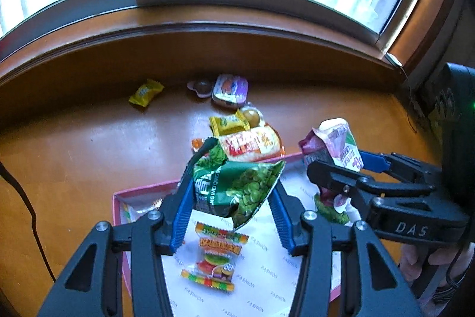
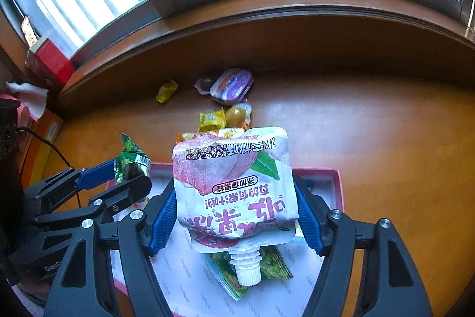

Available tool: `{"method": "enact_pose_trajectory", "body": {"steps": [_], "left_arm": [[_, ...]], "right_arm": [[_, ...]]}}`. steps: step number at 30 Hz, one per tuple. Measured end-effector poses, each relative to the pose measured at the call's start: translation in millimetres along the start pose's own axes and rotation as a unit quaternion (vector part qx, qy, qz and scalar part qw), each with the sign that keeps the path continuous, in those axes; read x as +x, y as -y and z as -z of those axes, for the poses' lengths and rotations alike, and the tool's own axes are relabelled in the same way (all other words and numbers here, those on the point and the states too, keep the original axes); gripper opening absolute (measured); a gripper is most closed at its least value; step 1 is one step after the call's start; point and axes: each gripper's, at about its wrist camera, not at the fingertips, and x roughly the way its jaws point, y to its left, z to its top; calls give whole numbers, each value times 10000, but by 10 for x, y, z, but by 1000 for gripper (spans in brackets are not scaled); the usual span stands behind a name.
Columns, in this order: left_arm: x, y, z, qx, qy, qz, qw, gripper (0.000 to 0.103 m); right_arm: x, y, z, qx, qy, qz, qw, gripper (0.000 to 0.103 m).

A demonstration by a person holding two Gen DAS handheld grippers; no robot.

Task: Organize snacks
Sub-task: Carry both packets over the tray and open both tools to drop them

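My left gripper (image 1: pixel 231 192) is shut on a green pea snack bag (image 1: pixel 237 189) above the pink box (image 1: pixel 117 198). The bag also shows in the right wrist view (image 2: pixel 130 159). My right gripper (image 2: pixel 234 213) is shut on a white and pink jelly drink pouch (image 2: pixel 234 186), spout down, above the same box (image 2: pixel 337 183); the pouch shows at the right of the left wrist view (image 1: pixel 335 144). In the box lie a burger gummy packet (image 1: pixel 216 254) and a green packet (image 2: pixel 273 263).
Loose snacks lie on the wooden table toward the window: a yellow candy (image 1: pixel 145 92), a purple jelly cup (image 1: pixel 230 89), a yellow packet (image 1: pixel 227 124) and an orange-red packet (image 1: pixel 252 144). A black cable (image 1: pixel 29 213) runs at the left. A red box (image 2: pixel 50 61) stands on the sill.
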Motion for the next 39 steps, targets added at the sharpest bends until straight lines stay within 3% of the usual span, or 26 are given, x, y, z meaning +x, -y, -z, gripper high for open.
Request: {"method": "enact_pose_trajectory", "body": {"steps": [23,39], "left_arm": [[151,91,341,112,-354,37,9993,52],[144,103,367,120,-398,43,9991,53]], "right_arm": [[102,68,229,153,-303,25,9994,72],[98,107,291,222,-331,49,9992,72]]}}
